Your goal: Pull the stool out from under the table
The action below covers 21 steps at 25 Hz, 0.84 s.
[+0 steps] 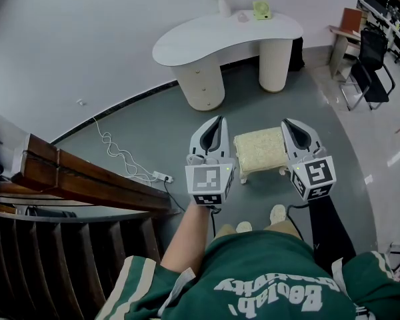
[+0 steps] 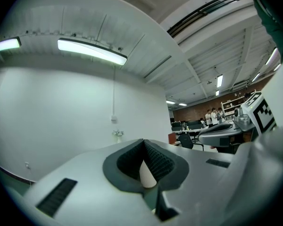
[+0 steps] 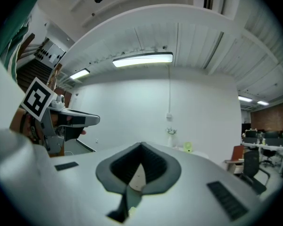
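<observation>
Left gripper (image 1: 217, 121), right gripper (image 1: 289, 123) (both closed) flank stool (image 1: 260, 151).

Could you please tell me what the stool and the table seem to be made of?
Stool: seat looks like nubbly cream fabric, matte and speckled; pale legs, perhaps painted wood. Table: smooth white top with slight sheen, probably lacquered board; material uncertain.
</observation>
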Motion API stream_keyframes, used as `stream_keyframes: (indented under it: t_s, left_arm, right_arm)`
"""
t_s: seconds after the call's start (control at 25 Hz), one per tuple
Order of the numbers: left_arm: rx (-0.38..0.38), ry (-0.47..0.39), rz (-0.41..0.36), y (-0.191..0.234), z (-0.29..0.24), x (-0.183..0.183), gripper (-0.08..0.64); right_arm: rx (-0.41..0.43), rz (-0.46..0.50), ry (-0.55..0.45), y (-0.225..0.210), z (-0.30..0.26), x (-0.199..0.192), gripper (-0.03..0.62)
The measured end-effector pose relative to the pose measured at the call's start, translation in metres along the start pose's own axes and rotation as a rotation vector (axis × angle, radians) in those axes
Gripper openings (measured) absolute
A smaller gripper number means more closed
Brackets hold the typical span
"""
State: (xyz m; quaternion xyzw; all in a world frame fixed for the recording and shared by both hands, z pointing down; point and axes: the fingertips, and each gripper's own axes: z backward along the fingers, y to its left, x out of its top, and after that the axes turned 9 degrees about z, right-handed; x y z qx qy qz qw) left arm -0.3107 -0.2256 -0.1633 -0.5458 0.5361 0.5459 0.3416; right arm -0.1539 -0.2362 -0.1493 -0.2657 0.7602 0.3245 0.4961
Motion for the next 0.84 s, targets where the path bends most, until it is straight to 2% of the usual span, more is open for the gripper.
stream_keyframes:
  t_s: [0.84]
  left_arm:
    - [0.001, -0.014, -0.007, 0.0039, 0.0096, 0.0012, 0.003]
  right_arm:
    - [-0.006, 0.014, 0.000, 0.0081, 0.0067, 0.0045, 0.003]
